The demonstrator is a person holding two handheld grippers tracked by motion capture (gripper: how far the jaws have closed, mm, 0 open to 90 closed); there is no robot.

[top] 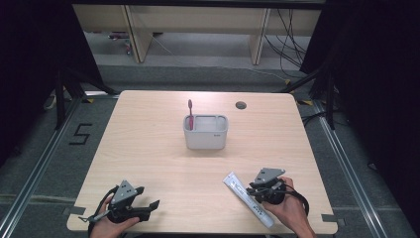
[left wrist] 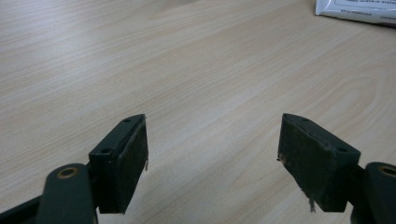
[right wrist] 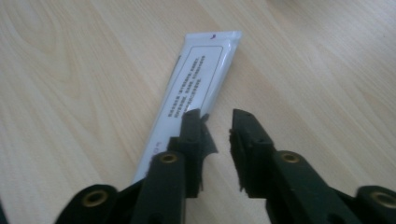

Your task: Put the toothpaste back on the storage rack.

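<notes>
A white toothpaste tube point(top: 246, 198) lies flat on the wooden table near its front right. In the right gripper view the tube point(right wrist: 196, 79) runs away from the jaws, its flat sealed end farthest off. My right gripper point(right wrist: 217, 123) hovers over the tube's near part with a narrow gap between the jaws and nothing in it; it shows in the high view point(top: 251, 190) beside the tube. At the front left my left gripper point(top: 148, 196) rests with jaws wide open point(left wrist: 212, 140) over bare wood. A pink toothbrush point(top: 190, 114) stands in a white holder point(top: 206, 140) at mid-table.
A round cable hole point(top: 240, 105) sits in the table near the back edge. A corner of the tube point(left wrist: 359, 11) shows at the top right of the left gripper view. Dark floor and rails surround the table point(top: 148, 148).
</notes>
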